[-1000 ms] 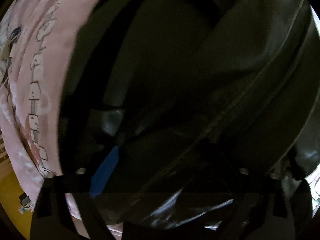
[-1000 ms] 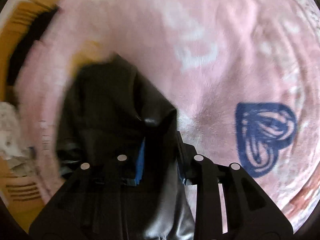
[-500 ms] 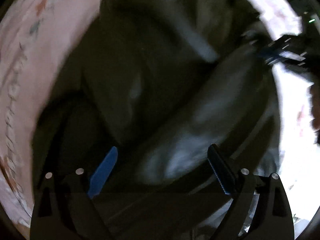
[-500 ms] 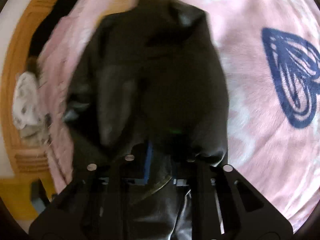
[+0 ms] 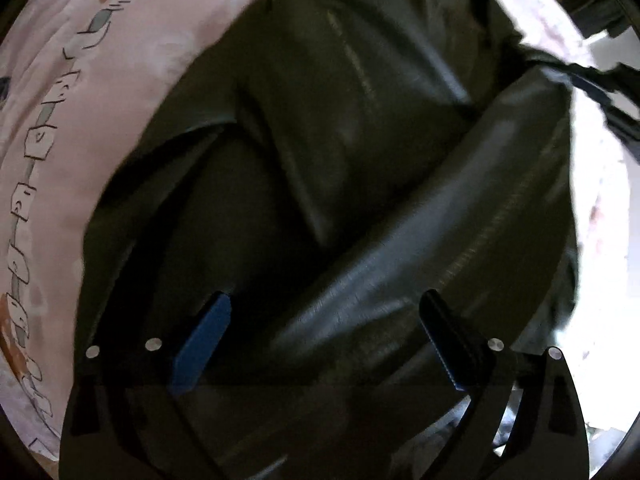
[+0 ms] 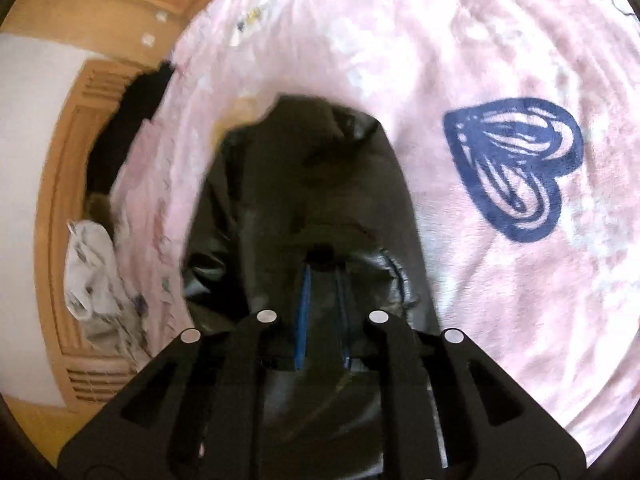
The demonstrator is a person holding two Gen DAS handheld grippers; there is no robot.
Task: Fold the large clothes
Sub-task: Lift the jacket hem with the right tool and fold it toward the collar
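Note:
A large black shiny jacket (image 5: 360, 168) lies crumpled on a pink blanket (image 5: 120, 60) and fills the left wrist view. My left gripper (image 5: 324, 320) is open just above it, its blue-padded fingers (image 5: 200, 340) wide apart with nothing between them. In the right wrist view my right gripper (image 6: 322, 280) is shut on a fold of the black jacket (image 6: 304, 184), which hangs bunched over the pink blanket (image 6: 500, 280). The other gripper (image 5: 600, 92) shows at the far right edge of the left wrist view.
The pink blanket carries a dark blue heart print (image 6: 516, 164) to the right of the held jacket. A wooden bed frame (image 6: 60, 200) runs along the left, with a white crumpled cloth (image 6: 88, 264) and a dark item (image 6: 128, 120) beside it.
My left gripper has opened and let go of the jacket, then drawn back from it. My right gripper stays shut on the jacket and has swung with it over the blanket.

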